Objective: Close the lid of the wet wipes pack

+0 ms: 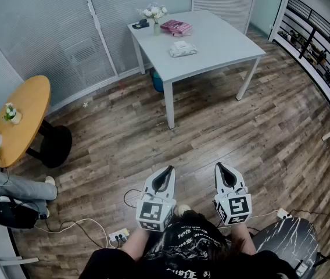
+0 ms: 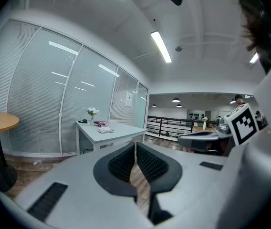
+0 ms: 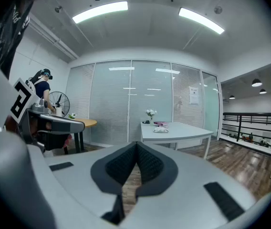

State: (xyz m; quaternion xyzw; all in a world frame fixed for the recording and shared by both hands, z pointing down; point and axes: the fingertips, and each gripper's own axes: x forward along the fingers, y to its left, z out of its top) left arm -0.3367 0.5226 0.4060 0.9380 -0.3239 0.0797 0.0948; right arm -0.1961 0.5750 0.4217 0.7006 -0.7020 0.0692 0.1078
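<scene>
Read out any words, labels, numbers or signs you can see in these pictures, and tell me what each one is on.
Nothing can be read for certain.
Black shirt: white print, too blurred to read.
Paper notice on the glass wall: too small to read.
Pink book and wet wipes pack on the table: any print is too small.
Marker cubes: black-and-white patterns only, no words.
</scene>
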